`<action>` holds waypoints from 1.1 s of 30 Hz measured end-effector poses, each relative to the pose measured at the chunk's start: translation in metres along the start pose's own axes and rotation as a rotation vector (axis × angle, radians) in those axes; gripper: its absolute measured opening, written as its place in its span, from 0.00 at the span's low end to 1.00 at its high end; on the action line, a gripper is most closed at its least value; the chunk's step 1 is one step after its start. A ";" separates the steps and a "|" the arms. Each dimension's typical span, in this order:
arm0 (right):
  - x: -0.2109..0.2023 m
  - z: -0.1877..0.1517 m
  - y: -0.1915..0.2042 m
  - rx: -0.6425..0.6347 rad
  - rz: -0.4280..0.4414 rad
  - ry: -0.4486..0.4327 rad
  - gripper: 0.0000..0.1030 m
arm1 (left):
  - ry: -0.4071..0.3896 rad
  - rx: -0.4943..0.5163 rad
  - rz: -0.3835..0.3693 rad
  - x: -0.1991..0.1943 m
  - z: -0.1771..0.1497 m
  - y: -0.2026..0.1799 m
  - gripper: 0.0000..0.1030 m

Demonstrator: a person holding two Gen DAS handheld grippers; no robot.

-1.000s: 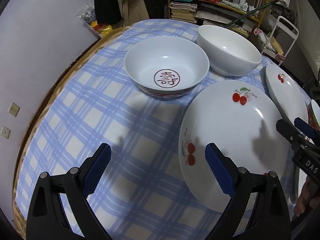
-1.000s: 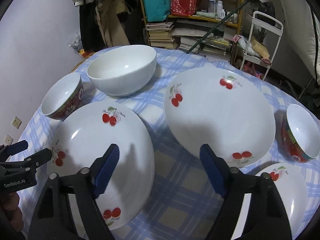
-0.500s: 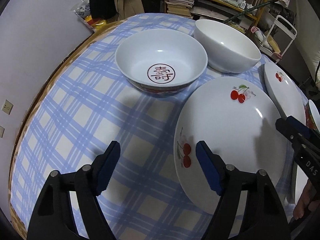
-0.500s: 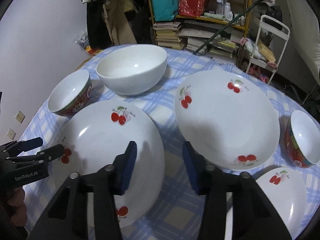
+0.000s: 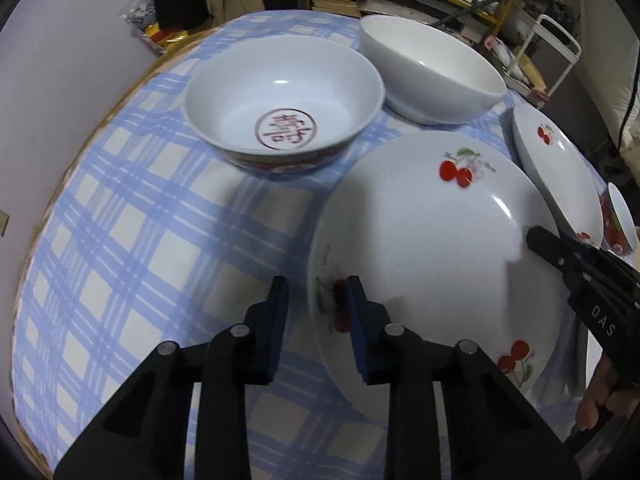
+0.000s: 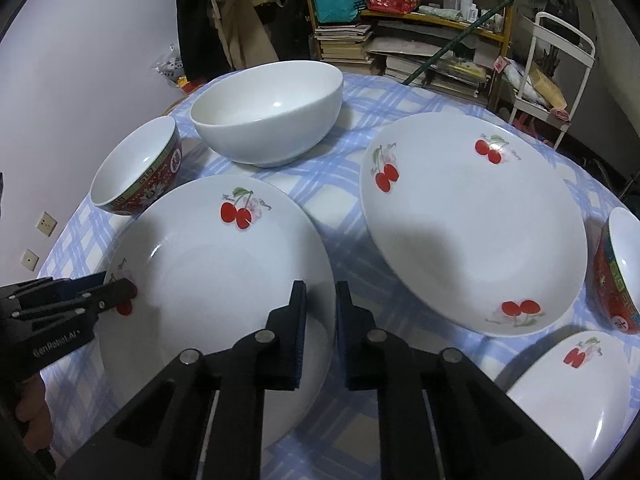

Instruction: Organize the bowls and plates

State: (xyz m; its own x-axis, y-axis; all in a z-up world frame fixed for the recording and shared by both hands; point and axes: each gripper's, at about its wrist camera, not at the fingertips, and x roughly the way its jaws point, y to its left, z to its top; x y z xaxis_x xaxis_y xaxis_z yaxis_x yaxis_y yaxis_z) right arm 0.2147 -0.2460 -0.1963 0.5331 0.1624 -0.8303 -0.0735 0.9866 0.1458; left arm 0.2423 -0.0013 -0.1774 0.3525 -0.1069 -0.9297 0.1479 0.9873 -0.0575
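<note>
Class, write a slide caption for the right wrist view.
Both grippers straddle opposite rims of one cherry plate.

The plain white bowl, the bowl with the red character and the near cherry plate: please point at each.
plain white bowl point(image 6: 276, 120), right wrist view, inner wall
bowl with the red character point(image 5: 285, 130), left wrist view, red emblem
near cherry plate point(image 5: 432, 240), left wrist view, centre

tablecloth point(image 5: 132, 216): blue-and-white plaid. near plate point(image 6: 216, 280), far plate point(image 6: 472, 220) and small plate point(image 6: 576, 384): white, each with red cherry pairs on green stems. large bowl point(image 6: 272, 120): plain white. patterned bowl point(image 5: 284, 100): white inside with a red circular character motif, red outside with a band that looks green and white. side bowl point(image 6: 616, 276): white inside, red outside. gripper fingers point(image 6: 298, 336): black with blue pads.
</note>
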 end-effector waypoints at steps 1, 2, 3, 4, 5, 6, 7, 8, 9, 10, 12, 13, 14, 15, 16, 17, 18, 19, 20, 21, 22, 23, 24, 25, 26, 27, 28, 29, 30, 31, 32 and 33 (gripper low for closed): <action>0.001 0.001 -0.001 0.004 0.004 0.000 0.15 | 0.004 -0.001 -0.005 0.001 0.000 -0.001 0.27; 0.002 0.001 -0.001 0.005 0.005 -0.001 0.15 | 0.001 0.003 0.001 0.002 0.000 -0.003 0.27; 0.002 0.001 -0.001 0.004 0.006 -0.003 0.15 | -0.001 0.010 0.005 0.003 0.000 -0.004 0.27; 0.003 0.002 -0.001 0.001 0.004 -0.005 0.15 | -0.003 0.019 0.010 0.003 0.001 -0.007 0.27; 0.003 0.002 0.000 -0.002 0.001 -0.005 0.15 | -0.003 0.022 0.013 0.003 0.001 -0.008 0.27; 0.003 0.002 0.001 -0.008 -0.004 -0.005 0.15 | -0.003 0.024 0.015 0.004 0.001 -0.008 0.27; 0.003 0.002 0.002 -0.017 -0.012 -0.005 0.15 | -0.003 0.029 0.015 0.004 0.001 -0.009 0.26; 0.003 0.002 0.004 -0.024 -0.018 -0.005 0.15 | -0.002 0.031 0.014 0.004 0.001 -0.009 0.25; 0.003 0.002 0.004 -0.031 -0.023 -0.006 0.15 | -0.001 0.034 0.010 0.004 0.001 -0.010 0.24; 0.003 0.002 0.005 -0.036 -0.027 -0.007 0.15 | -0.001 0.036 0.011 0.004 0.001 -0.009 0.24; 0.002 0.002 0.006 -0.041 -0.034 -0.008 0.15 | 0.003 0.041 0.010 0.003 0.001 -0.009 0.24; 0.002 0.002 0.006 -0.042 -0.035 -0.008 0.15 | 0.007 0.042 0.007 0.003 0.001 -0.009 0.24; 0.002 0.003 0.006 -0.043 -0.037 -0.008 0.15 | 0.011 0.043 0.006 0.003 0.001 -0.009 0.24; 0.002 0.002 0.007 -0.045 -0.038 -0.008 0.16 | 0.013 0.045 0.006 0.003 0.000 -0.009 0.24; 0.001 0.002 0.007 -0.049 -0.041 -0.008 0.16 | 0.013 0.051 0.009 0.002 -0.001 -0.010 0.24; 0.000 0.003 0.008 -0.056 -0.045 -0.007 0.16 | 0.011 0.053 0.012 0.002 -0.002 -0.010 0.24; 0.000 0.002 0.009 -0.061 -0.048 -0.007 0.16 | 0.009 0.052 0.013 0.002 -0.003 -0.010 0.24; -0.001 0.003 0.010 -0.066 -0.051 -0.006 0.16 | 0.007 0.051 0.014 0.001 -0.004 -0.010 0.24; -0.001 0.003 0.011 -0.073 -0.056 -0.006 0.16 | 0.005 0.049 0.014 0.001 -0.005 -0.010 0.24; -0.002 0.003 0.011 -0.075 -0.057 -0.007 0.16 | 0.005 0.047 0.013 0.001 -0.005 -0.010 0.24; -0.002 0.003 0.011 -0.075 -0.057 -0.006 0.16 | 0.006 0.047 0.014 0.000 -0.006 -0.010 0.24; -0.003 0.003 0.011 -0.073 -0.051 -0.009 0.16 | 0.007 0.044 0.014 0.000 -0.006 -0.010 0.24; -0.004 0.003 0.011 -0.073 -0.046 -0.014 0.16 | 0.011 0.038 0.013 0.000 -0.006 -0.009 0.24; -0.005 0.003 0.011 -0.074 -0.038 -0.019 0.16 | 0.015 0.034 0.012 0.000 -0.006 -0.009 0.24; -0.006 0.003 0.011 -0.075 -0.032 -0.021 0.16 | 0.019 0.032 0.012 0.000 -0.006 -0.008 0.24; -0.007 0.003 0.011 -0.075 -0.030 -0.022 0.16 | 0.024 0.035 0.014 0.000 -0.006 -0.008 0.24; -0.008 0.003 0.011 -0.073 -0.028 -0.019 0.16 | 0.030 0.040 0.016 0.000 -0.006 -0.008 0.24; -0.008 0.003 0.012 -0.068 -0.026 -0.015 0.16 | 0.034 0.040 0.017 0.000 -0.006 -0.008 0.24; -0.009 0.003 0.012 -0.064 -0.024 -0.013 0.16 | 0.041 0.036 0.016 0.000 -0.006 -0.007 0.24; -0.010 0.003 0.012 -0.061 -0.021 -0.011 0.16 | 0.045 0.031 0.014 0.000 -0.007 -0.007 0.24; -0.010 0.003 0.012 -0.061 -0.020 -0.009 0.16 | 0.047 0.028 0.010 -0.001 -0.008 -0.007 0.24; -0.012 0.003 0.013 -0.064 -0.019 -0.006 0.16 | 0.051 0.023 0.004 -0.001 -0.009 -0.006 0.24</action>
State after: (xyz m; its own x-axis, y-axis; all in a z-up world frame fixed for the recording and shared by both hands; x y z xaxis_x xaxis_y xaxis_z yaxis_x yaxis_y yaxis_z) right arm 0.2095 -0.2351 -0.1830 0.5402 0.1434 -0.8292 -0.1172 0.9886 0.0947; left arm 0.2329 -0.0060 -0.1791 0.3055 -0.0959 -0.9473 0.1677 0.9848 -0.0456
